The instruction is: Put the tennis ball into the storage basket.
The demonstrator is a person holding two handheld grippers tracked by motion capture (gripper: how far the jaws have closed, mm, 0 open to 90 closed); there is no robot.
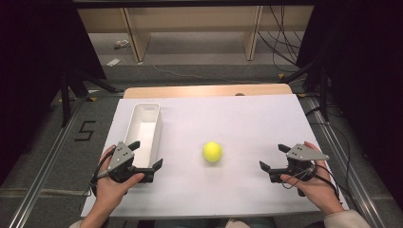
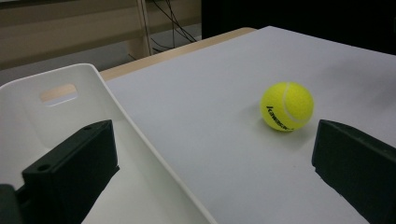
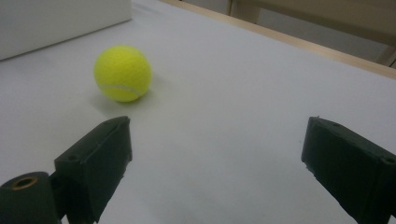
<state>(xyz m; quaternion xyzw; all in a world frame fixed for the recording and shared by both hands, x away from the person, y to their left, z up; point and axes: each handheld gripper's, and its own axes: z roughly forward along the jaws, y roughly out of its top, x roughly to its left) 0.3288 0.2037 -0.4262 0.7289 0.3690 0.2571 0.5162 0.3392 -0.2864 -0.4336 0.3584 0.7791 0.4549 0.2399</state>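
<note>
A yellow tennis ball [image 1: 212,151] rests on the white sheet near the middle of the table. My left gripper [image 1: 147,154] is open at the near end of a long white bin [image 1: 146,105]. In the left gripper view the bin's side rim [image 2: 116,107] runs between the jaws of that gripper [image 2: 212,135], one jaw over the bin's inside and the other over the sheet, with the ball [image 2: 286,106] ahead to the right. My right gripper [image 1: 272,156] is open, to the right of the ball. In the right gripper view its jaws [image 3: 217,126] hold nothing, and the ball [image 3: 123,73] lies ahead to the left.
The white sheet [image 1: 237,118] covers a wooden table whose far edge [image 1: 209,90] shows. The bin's outer wall [image 3: 60,18] stands beyond the ball in the right gripper view. Dark stands and cables flank the table. A "5" [image 1: 85,130] is marked on the floor at left.
</note>
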